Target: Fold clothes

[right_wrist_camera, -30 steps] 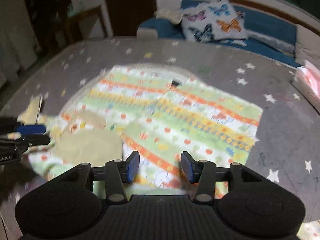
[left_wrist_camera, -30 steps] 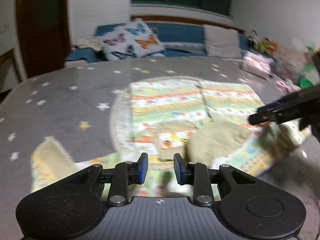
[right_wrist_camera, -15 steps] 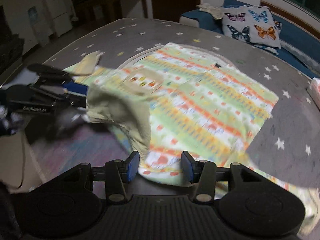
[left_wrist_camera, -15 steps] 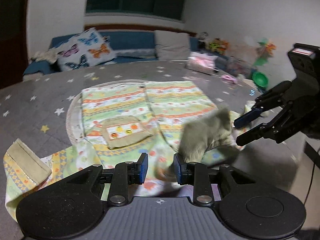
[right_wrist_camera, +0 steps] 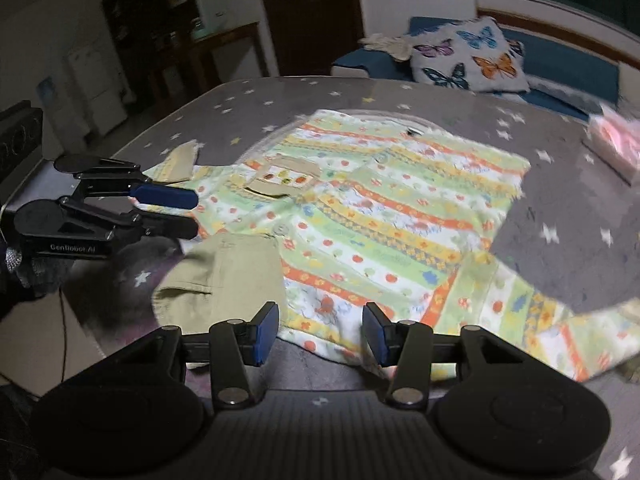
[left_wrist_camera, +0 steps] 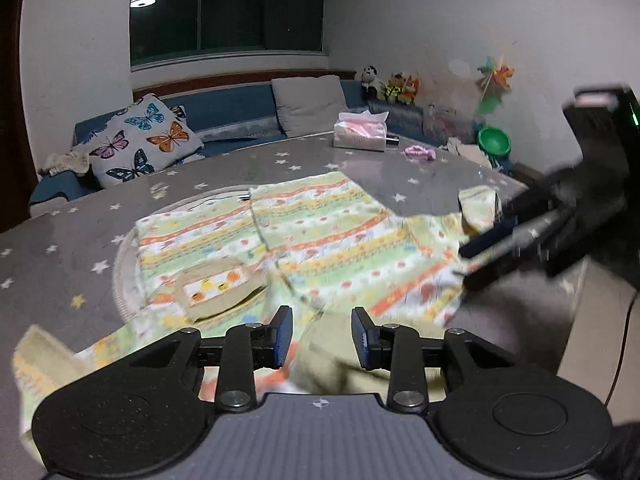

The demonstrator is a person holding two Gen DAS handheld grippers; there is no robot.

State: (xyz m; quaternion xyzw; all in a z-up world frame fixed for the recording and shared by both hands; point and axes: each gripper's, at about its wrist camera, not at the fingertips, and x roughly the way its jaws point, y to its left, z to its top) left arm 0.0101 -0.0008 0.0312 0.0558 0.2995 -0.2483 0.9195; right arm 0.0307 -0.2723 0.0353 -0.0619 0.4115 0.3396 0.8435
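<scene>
Shirt (right_wrist_camera: 384, 208) lies flat on the table (right_wrist_camera: 560, 200), ready for folding. Left gripper (left_wrist_camera: 322, 334) is opening, right gripper (right_wrist_camera: 322, 330) gapes; both hold nothing.

I see a dim room lit from overhead; the ceiling lamp (left_wrist_camera: 143, 1) mirrors in the dark window (left_wrist_camera: 226, 10). Fisheye bends the edges. Motion blur smears the shirt (right_wrist_camera: 384, 216), worst at the right gripper (left_wrist_camera: 472, 264). The counter (left_wrist_camera: 60, 248) shows faint glare.

one patterned shirt (right_wrist_camera: 392, 216), two claws, two cushions, one tissue pack (left_wrist_camera: 360, 136), three plush toys.
</scene>
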